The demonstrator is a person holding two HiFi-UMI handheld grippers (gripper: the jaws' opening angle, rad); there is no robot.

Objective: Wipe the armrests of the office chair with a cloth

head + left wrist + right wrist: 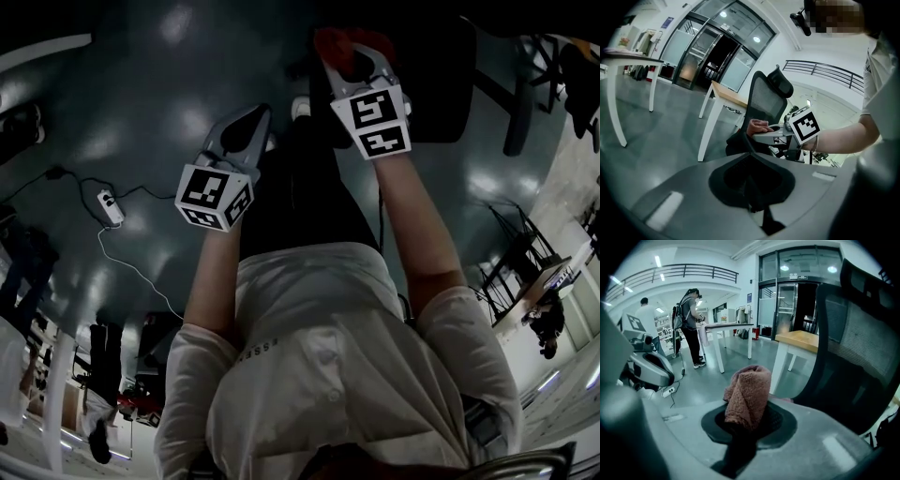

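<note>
Cloth (747,397), pink and bunched, stands up from my right claw (740,425), whose jaws are pinched tight on its lower end. It is close beside the mesh back of the office chair (855,343); I can't tell whether it touches an armrest. My left claw (752,187) is closed with nothing in it, held beside the right one above the grey floor (141,103).

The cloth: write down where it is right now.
In the right gripper view the cloth is clamped in the right hand-held gripper, with the office chair's mesh back just to its right.
</note>
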